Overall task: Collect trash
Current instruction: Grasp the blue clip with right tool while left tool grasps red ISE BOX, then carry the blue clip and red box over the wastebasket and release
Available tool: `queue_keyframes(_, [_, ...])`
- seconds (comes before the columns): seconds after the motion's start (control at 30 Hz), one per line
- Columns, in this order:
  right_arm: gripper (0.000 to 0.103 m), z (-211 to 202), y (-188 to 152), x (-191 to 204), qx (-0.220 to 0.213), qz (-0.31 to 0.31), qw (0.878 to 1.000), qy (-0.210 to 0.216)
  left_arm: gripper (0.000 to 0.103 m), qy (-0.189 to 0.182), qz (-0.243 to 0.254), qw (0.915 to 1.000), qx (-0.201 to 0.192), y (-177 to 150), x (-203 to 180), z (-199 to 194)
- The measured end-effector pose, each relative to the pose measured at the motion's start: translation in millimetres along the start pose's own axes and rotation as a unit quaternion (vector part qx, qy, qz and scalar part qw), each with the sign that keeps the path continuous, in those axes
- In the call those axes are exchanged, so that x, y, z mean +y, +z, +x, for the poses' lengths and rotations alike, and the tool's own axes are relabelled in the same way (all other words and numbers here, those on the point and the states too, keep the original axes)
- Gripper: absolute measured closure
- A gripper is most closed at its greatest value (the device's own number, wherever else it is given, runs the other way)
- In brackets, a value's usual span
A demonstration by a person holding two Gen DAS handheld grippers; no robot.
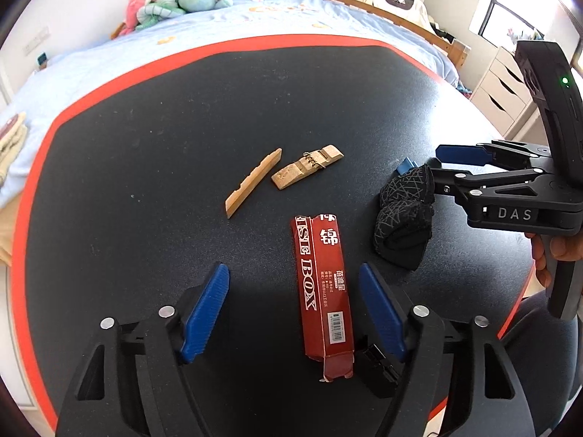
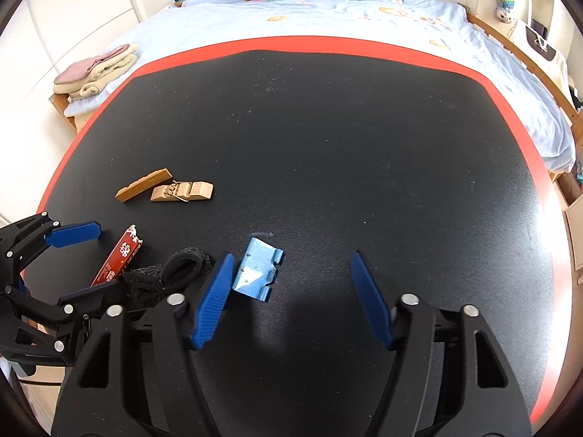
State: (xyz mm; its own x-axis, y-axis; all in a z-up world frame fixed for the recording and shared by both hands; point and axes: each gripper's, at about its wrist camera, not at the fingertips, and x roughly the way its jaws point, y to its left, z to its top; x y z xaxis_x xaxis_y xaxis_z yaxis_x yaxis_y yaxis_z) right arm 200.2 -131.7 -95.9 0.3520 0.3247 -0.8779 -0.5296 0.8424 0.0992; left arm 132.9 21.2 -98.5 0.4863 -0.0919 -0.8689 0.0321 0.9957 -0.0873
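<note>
The red box (image 1: pixel 322 291) lies between the parted left tongs (image 1: pixel 293 313), the blue wrapper (image 2: pixel 259 274) between the parted right tongs (image 2: pixel 291 300).

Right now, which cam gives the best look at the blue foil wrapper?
Right wrist view: the blue foil wrapper lies flat and fully visible on the black table, just beside the right gripper's left pad. Left wrist view shows only a blue sliver behind the black sock.
</note>
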Motion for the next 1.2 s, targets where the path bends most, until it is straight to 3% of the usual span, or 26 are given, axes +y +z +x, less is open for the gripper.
queue_keyframes(0.1, [0.042, -0.1, 0.3, -1.2, 0.0, -0.002, 1.0, -0.001, 0.043, 0.006, -0.001, 1.0, -0.003, 1.2, 1.8, -0.4])
queue_keyframes(0.33, [0.065, -1.1, -2.9, 8.1, 0.001, -0.036, 0.999, -0.014, 0.063, 0.013, 0.004, 0.9999, -0.004, 0.3, 7.0, -3.8])
queue_keyframes(0.43, [0.083, -2.7, -4.4, 6.6, 0.001, -0.036, 0.999, -0.015, 0.078, 0.013, 0.003, 0.9999, -0.003, 1.1, 8.3, -4.5])
queue_keyframes(0.83, [0.083, -16.6, -7.9, 5.6, -0.008, -0.025, 1.0, -0.011, 0.085, -0.001, -0.005, 1.0, -0.007, 1.3, 11.0, -13.9])
queue_keyframes(1.2, [0.083, -71.8, -21.1, 16.2, -0.038, -0.026, 0.999, 0.001, 0.085, -0.001, -0.002, 0.9995, -0.032, -6.3, 2.4, -57.7])
